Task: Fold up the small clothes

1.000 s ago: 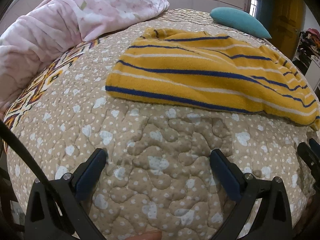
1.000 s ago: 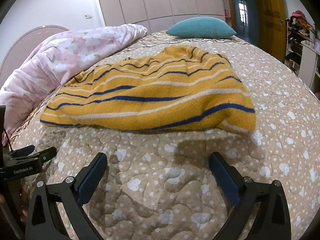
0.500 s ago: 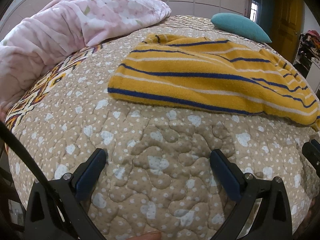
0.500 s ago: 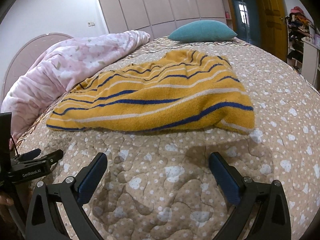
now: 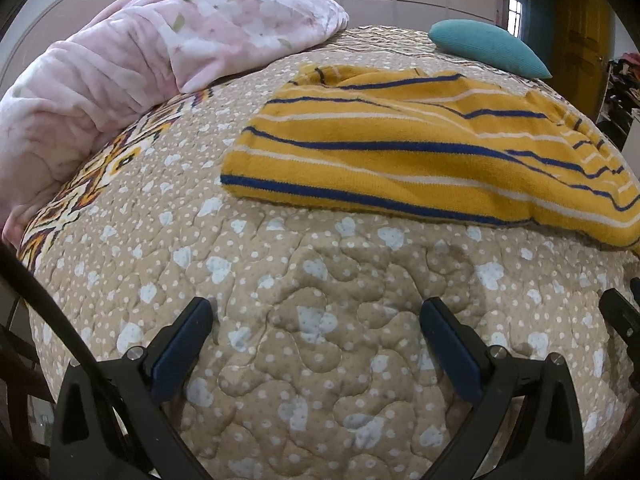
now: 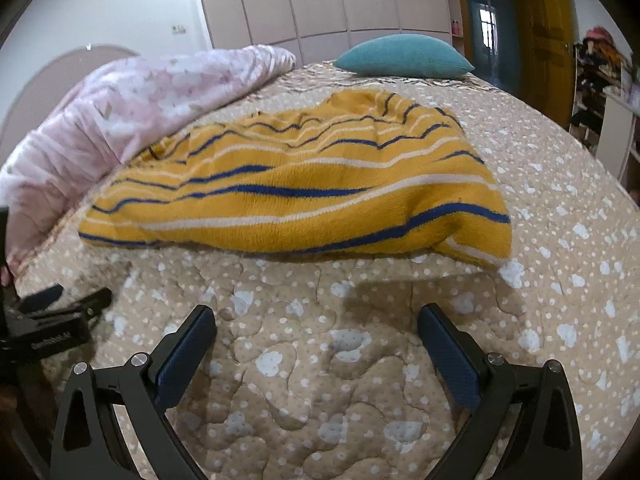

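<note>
A mustard-yellow knitted garment with dark blue and white stripes is laid out on the quilt, spread fairly flat but rumpled. Its near hem is seen running across the quilt, with one near corner puffed up off the quilt. Wavy wrinkles are seen toward its far end.

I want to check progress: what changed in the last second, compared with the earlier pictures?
Both claws, left and right, eased slightly nearer the striped yellow garment; nothing was gripped or released. Both stay open and empty above the quilt. The garment, pink blanket and teal pillow lie as before.
</note>
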